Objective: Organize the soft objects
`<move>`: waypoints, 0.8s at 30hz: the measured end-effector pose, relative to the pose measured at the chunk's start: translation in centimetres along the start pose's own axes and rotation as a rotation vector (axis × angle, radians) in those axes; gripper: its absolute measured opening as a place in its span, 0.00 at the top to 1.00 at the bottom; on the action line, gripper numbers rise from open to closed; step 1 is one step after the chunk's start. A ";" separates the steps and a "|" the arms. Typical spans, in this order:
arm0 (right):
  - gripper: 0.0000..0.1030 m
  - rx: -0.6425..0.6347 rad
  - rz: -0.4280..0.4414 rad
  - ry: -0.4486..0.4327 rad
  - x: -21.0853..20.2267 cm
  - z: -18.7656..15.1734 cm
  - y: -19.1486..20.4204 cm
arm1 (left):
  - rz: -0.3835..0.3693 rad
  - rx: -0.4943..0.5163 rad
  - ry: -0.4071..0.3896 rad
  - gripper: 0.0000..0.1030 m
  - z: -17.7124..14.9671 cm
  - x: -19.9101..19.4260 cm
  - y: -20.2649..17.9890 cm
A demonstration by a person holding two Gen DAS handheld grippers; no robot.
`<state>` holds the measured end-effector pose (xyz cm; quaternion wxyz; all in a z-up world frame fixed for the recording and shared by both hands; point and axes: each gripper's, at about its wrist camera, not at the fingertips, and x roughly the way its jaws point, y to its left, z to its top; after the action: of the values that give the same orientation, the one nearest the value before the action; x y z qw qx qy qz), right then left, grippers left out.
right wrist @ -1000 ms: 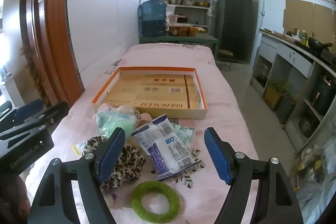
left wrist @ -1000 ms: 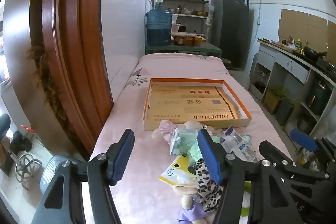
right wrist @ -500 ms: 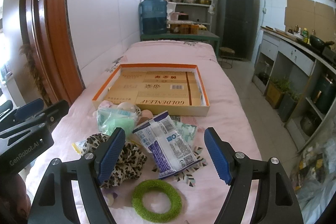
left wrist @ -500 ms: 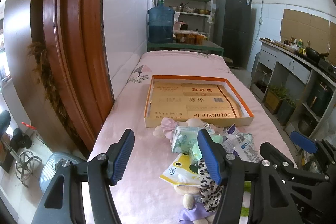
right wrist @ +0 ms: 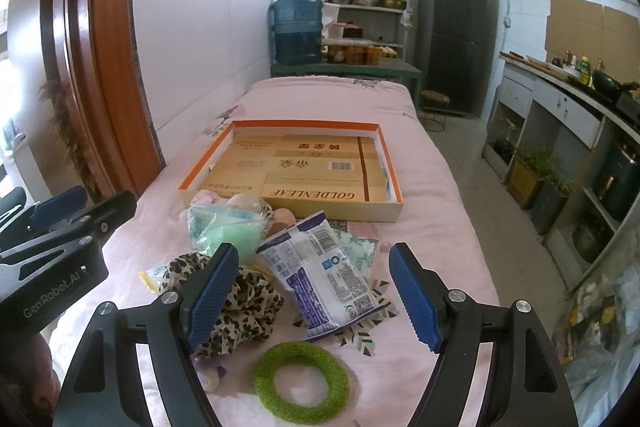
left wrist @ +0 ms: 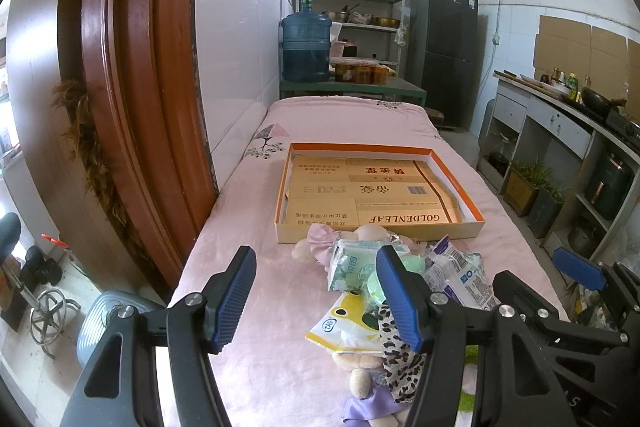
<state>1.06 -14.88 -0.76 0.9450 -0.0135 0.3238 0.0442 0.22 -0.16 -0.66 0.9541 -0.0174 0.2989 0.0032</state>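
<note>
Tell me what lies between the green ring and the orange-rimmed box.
In the right wrist view, a white-and-purple packet lies between the green ring and the box, overlapping a pale green packet.

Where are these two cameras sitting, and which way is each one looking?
Left wrist: rides the left gripper, looking forward and down over its open blue fingers at the pink-covered table.
Right wrist: rides the right gripper, open, above the green ring; the left gripper shows at its left.
Both see the orange-rimmed box.
</note>
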 end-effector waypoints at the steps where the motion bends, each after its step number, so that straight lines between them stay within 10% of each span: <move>1: 0.24 -0.002 0.000 -0.001 0.0 0.0 0.1 | -0.001 0.000 0.001 0.39 0.0 0.0 0.0; 24: 0.24 0.003 0.007 0.009 0.2 0.0 0.1 | 0.000 0.000 0.007 0.39 -0.5 0.3 0.0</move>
<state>1.15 -14.75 -0.89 0.9433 -0.0111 0.3283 0.0470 0.15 -0.16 -1.28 0.9530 -0.0173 0.3023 0.0029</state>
